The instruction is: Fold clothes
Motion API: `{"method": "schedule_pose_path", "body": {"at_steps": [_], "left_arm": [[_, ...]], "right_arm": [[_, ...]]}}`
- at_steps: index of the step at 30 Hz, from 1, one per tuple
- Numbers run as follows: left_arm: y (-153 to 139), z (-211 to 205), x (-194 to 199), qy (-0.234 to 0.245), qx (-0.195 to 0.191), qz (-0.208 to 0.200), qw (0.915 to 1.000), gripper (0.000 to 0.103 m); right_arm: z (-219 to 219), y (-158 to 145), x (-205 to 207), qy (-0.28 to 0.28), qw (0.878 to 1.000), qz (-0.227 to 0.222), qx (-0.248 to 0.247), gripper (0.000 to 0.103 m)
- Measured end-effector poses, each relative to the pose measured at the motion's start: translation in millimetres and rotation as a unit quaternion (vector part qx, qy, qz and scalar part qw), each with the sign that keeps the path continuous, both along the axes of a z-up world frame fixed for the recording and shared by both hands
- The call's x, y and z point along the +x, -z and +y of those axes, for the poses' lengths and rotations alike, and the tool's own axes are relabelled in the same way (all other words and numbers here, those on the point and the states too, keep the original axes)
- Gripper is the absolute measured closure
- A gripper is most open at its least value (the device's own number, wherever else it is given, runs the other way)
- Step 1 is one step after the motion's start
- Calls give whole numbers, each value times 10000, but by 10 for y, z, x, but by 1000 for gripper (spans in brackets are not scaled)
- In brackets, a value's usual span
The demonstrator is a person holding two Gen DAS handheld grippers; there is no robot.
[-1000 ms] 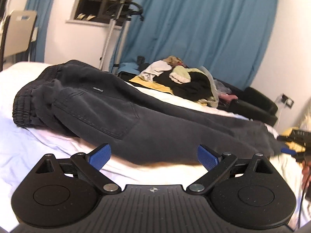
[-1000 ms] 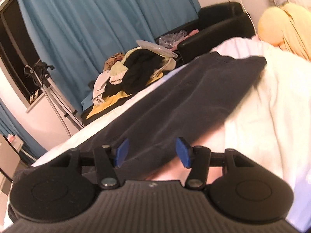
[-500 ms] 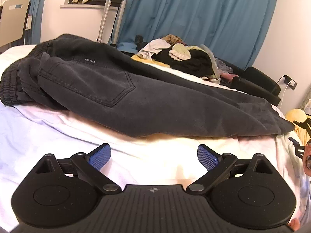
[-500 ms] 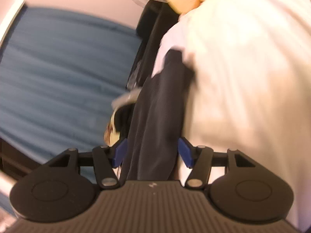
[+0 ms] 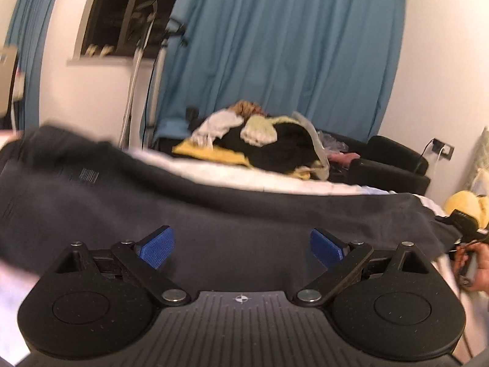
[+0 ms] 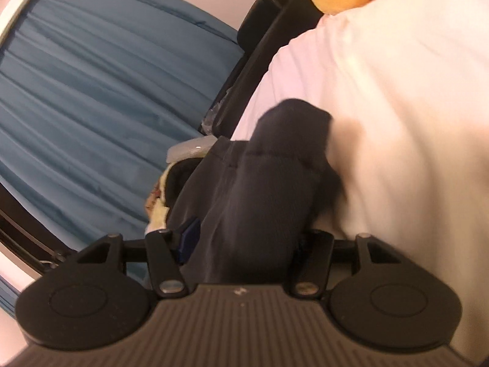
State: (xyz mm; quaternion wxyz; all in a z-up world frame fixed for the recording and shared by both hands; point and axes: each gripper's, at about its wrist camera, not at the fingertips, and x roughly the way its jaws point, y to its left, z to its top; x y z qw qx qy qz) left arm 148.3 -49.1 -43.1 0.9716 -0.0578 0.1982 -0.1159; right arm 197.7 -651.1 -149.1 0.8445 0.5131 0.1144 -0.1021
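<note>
Dark grey trousers [image 5: 214,214] lie stretched across the white bed [image 5: 275,183], waistband to the left. My left gripper [image 5: 241,244] hovers low over their middle, open wide, with nothing between its blue pads. In the right wrist view the view is rolled over, and the end of a trouser leg [image 6: 259,189] runs up between the fingers of my right gripper [image 6: 244,241]. The cloth fills the gap and hides the right pad. The jaws stand as wide as before, so I see no squeeze on it.
A heap of mixed clothes [image 5: 259,140] sits behind the bed, before blue curtains [image 5: 290,46]. A black armchair [image 5: 388,162] stands at the right, and a yellow plush toy [image 5: 464,205] lies by the bed's end. A person's hand [image 5: 479,272] shows at the right edge.
The left gripper has moved in low over the trousers. The right gripper has rolled sideways and dropped to the leg's end, which now sits between its fingers.
</note>
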Motion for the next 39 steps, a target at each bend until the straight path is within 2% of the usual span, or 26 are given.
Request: {"method": "schedule_pose_path", "body": {"at_steps": [2, 3, 4, 7, 9, 14, 16, 19, 21, 24, 28, 29, 31, 34, 39], "left_arm": [[51, -108, 176, -45, 184, -40, 9998, 6], [105, -140, 270, -135, 250, 13, 9996, 6], [173, -156, 372, -245, 273, 152, 9992, 6], [433, -134, 682, -526, 268, 873, 9944, 5], [577, -189, 823, -439, 630, 1237, 9893, 4], [578, -220, 809, -370, 739, 1162, 9898, 1], [528, -152, 758, -259, 572, 1118, 9917, 0], [405, 34, 661, -83, 46, 1073, 9942, 0], [282, 184, 610, -129, -353, 1073, 9935, 0], [29, 424, 458, -322, -838, 767, 9930, 0], [-181, 727, 236, -442, -1129, 260, 9923, 0], [-209, 785, 197, -536, -1152, 158, 9918, 0], [-238, 914, 138, -718, -1342, 94, 9883, 0], [-229, 1080, 123, -797, -1744, 93, 9814, 0], [-223, 1148, 108, -681, -1628, -26, 9843, 0]], "right_arm": [[-26, -11, 98, 37, 9998, 61, -183, 51], [-18, -24, 130, 61, 9994, 119, -305, 62], [-23, -25, 162, 72, 9989, 203, -421, 76], [-14, -96, 239, -33, 9951, 379, -917, 90], [87, -253, 295, -91, 9874, 606, -1456, 92], [381, -739, 409, -75, 9773, 483, -2064, 95], [622, -999, 422, -134, 9702, 418, -2384, 95], [1127, -1425, 437, -342, 9494, 204, -3115, 95], [1532, -1690, 419, -549, 9348, -47, -3509, 95], [2221, -1939, 400, -1023, 9126, -415, -3936, 95], [3392, -1844, 352, -1860, 8616, -621, -4681, 94], [3720, -1715, 334, -2105, 8440, -633, -4892, 94], [4224, -1412, 289, -2559, 8209, -562, -5074, 94], [4846, -850, 289, -3235, 7797, -145, -5359, 93], [4950, -656, 238, -3393, 7772, 68, -5299, 86]]}}
